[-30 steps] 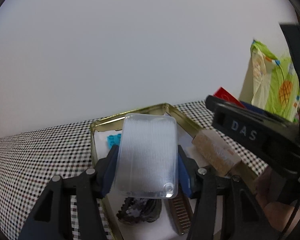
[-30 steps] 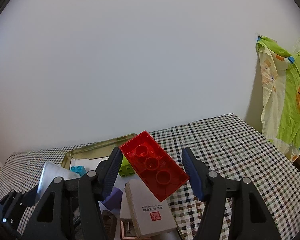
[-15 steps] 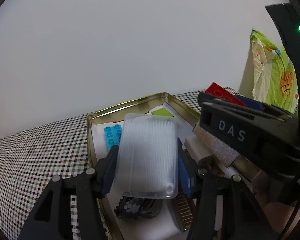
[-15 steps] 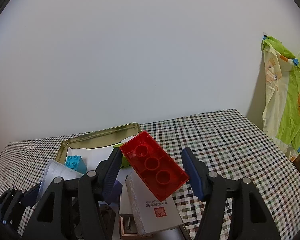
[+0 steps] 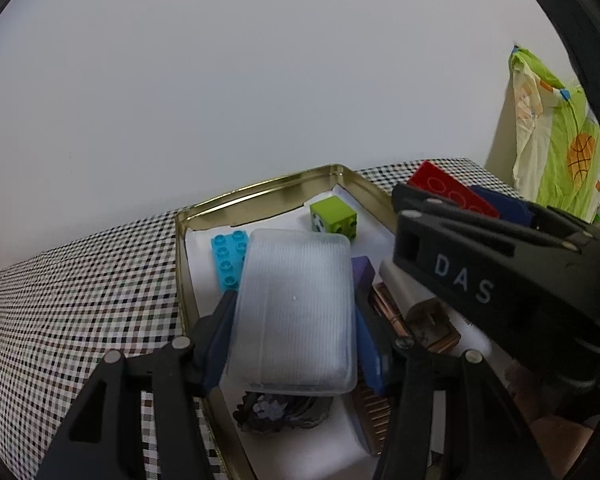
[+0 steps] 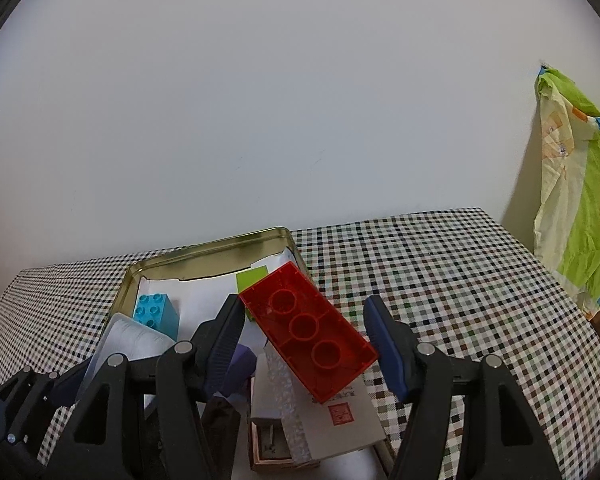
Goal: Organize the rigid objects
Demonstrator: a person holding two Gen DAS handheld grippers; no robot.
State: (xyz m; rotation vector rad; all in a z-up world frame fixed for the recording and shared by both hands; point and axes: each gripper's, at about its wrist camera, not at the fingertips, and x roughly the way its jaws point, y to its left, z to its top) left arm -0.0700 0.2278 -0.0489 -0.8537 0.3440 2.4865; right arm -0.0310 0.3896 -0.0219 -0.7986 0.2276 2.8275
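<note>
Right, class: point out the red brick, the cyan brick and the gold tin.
red brick point(image 6: 306, 328): right wrist view, middle hollow of its underside.
cyan brick point(image 5: 228, 256): left wrist view, studded top.
gold tin point(image 5: 260, 188): left wrist view, far rim.

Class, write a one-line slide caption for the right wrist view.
Right tongs hold a red brick tilted above a gold tin of small items on checked cloth.
</note>
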